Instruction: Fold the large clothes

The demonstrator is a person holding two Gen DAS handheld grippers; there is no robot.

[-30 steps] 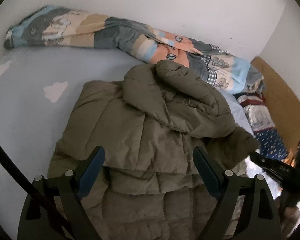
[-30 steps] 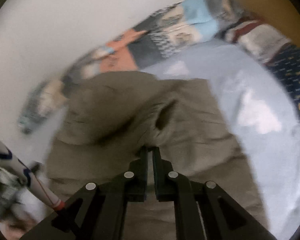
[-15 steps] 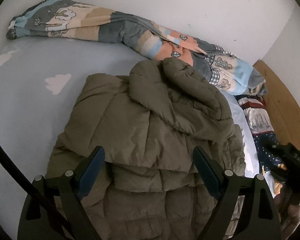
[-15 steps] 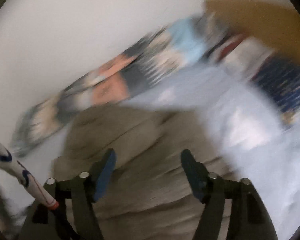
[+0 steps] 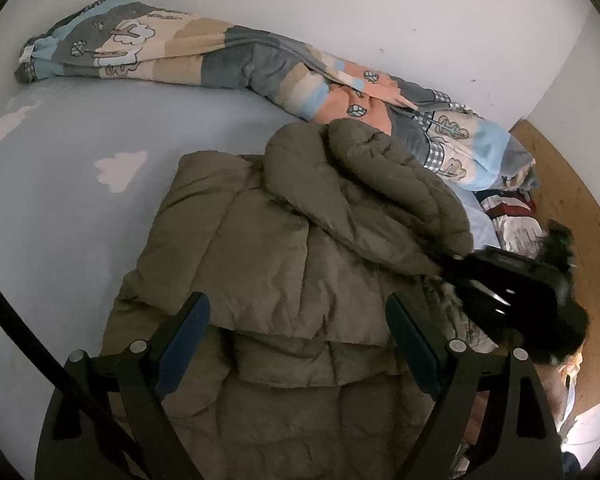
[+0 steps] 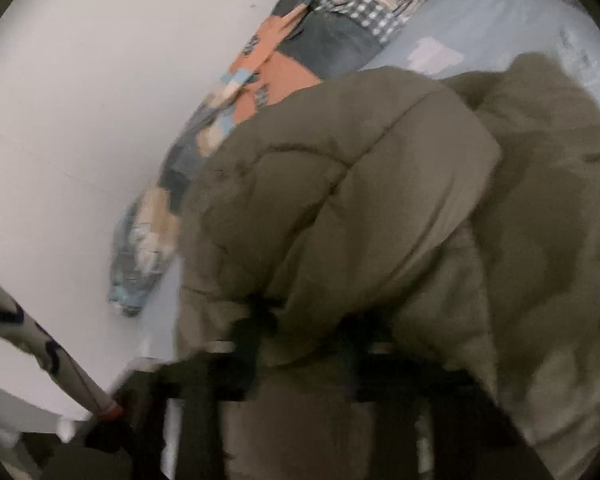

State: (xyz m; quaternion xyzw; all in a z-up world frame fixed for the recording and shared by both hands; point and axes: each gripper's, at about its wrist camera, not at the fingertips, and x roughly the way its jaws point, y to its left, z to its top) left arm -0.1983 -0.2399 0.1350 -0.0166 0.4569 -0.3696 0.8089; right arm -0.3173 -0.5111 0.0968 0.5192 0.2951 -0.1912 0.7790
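One olive puffer coat [image 5: 284,280] lies on the bed in front of me, its quilted body spread flat and a bulky padded fold [image 5: 380,184] thrown back over its top toward one o'clock. My left gripper [image 5: 296,332] hovers above the lower half of the coat with its blue-padded fingers [image 5: 188,332] standing wide apart; nothing is between them and they touch nothing. My right gripper [image 5: 484,280] comes in from three o'clock in the left camera's view, a dark blurred shape pressed against the coat's right edge, just under the padded fold. Its jaws are closing, and in its own blurred view they are sunk in the cloth with a bunch of the coat between them; I cannot make out the pads cleanly.

Under the coat is a pale blue sheet [image 5: 80,208] with white cloud shapes. Along its far edge, from ten to two o'clock, a rolled patchwork quilt [image 5: 260,68] in grey, peach and light blue lies against a plain white wall [image 5: 340,4]. At three o'clock stands a wooden board [image 5: 572,216], with more patterned bedding [image 5: 512,216] bunched before it.

Only the left view shows the whole coat and both grippers at once. The right view sits very close to the fold [image 6: 360,200], which fills most of the picture, and alone shows a white pole with dark marks and a red tip [image 6: 48,356] at eight o'clock.
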